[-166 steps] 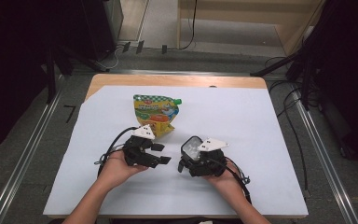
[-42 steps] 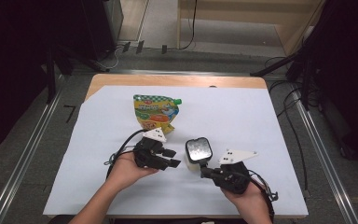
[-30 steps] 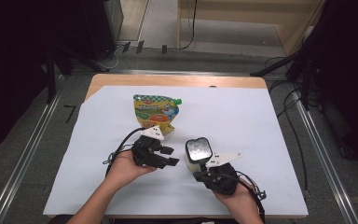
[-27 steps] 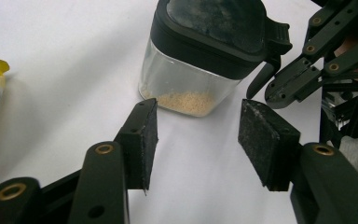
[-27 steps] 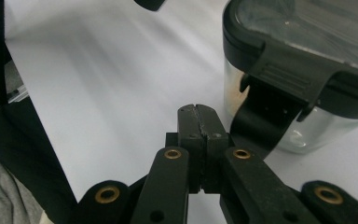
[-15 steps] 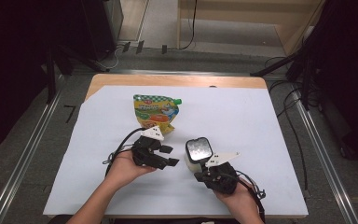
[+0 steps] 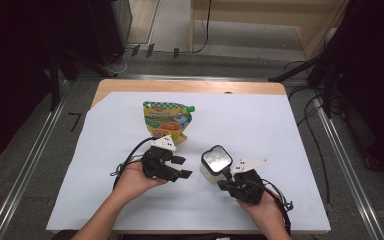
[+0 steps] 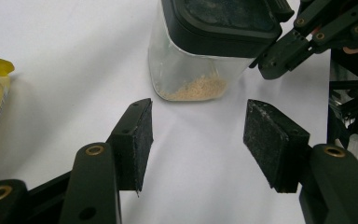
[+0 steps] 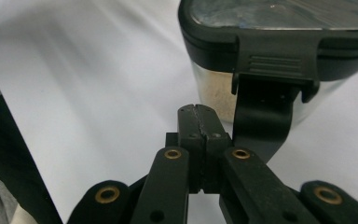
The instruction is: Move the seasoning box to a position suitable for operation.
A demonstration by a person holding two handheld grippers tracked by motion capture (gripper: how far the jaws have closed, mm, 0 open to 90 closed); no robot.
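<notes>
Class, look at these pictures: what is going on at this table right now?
A person works with a claw in each hand on a white-covered table. The right claw, shut, sits against the latch of a clear container with a black lid. The left claw is open and empty, aimed at that container. A yellow-green pouch lies behind.

I see a white sheet-covered wooden table (image 7: 130, 86), grey carpeted floor (image 7: 25, 165), black cables (image 7: 312, 130) at right, dark surroundings, light wooden furniture (image 7: 280, 15) beyond.

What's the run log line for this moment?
left claw: open, empty | right claw: shut, at container latch | container: upright, lid on
</notes>
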